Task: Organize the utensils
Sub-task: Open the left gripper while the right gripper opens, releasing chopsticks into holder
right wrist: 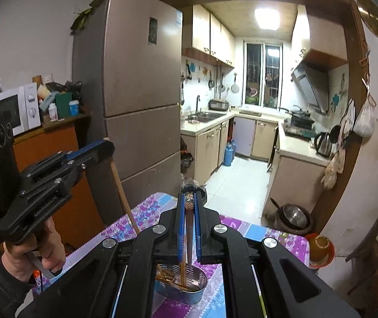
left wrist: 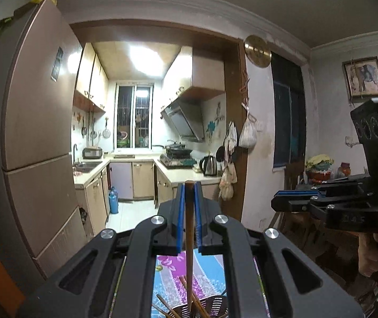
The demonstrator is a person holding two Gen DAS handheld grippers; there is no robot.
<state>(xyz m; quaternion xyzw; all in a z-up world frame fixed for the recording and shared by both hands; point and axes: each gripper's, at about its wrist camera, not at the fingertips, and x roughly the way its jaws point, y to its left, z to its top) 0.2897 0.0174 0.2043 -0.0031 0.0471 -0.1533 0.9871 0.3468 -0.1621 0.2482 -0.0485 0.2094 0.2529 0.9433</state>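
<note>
My left gripper point(left wrist: 189, 188) is shut on a light wooden chopstick point(left wrist: 189, 228), which hangs upright over a dark slotted holder point(left wrist: 212, 306) with several chopsticks in it. From the right wrist view the same left gripper point(right wrist: 106, 144) is at the left in a person's hand point(right wrist: 30, 254), its chopstick point(right wrist: 122, 193) slanting down. My right gripper point(right wrist: 189, 198) is shut on a dark chopstick with a carved top point(right wrist: 189, 228), above a round metal tin point(right wrist: 186, 288) that holds several chopsticks. In the left wrist view the right gripper point(left wrist: 276, 198) appears at the right.
Both containers stand on a table with a purple and blue floral cloth point(right wrist: 146, 212). An orange bowl point(right wrist: 320, 249) sits at its far right corner. A tall fridge point(right wrist: 136, 92) and an orange cabinet with a microwave point(right wrist: 6, 111) stand at the left. A metal pot point(right wrist: 293, 217) is on the floor.
</note>
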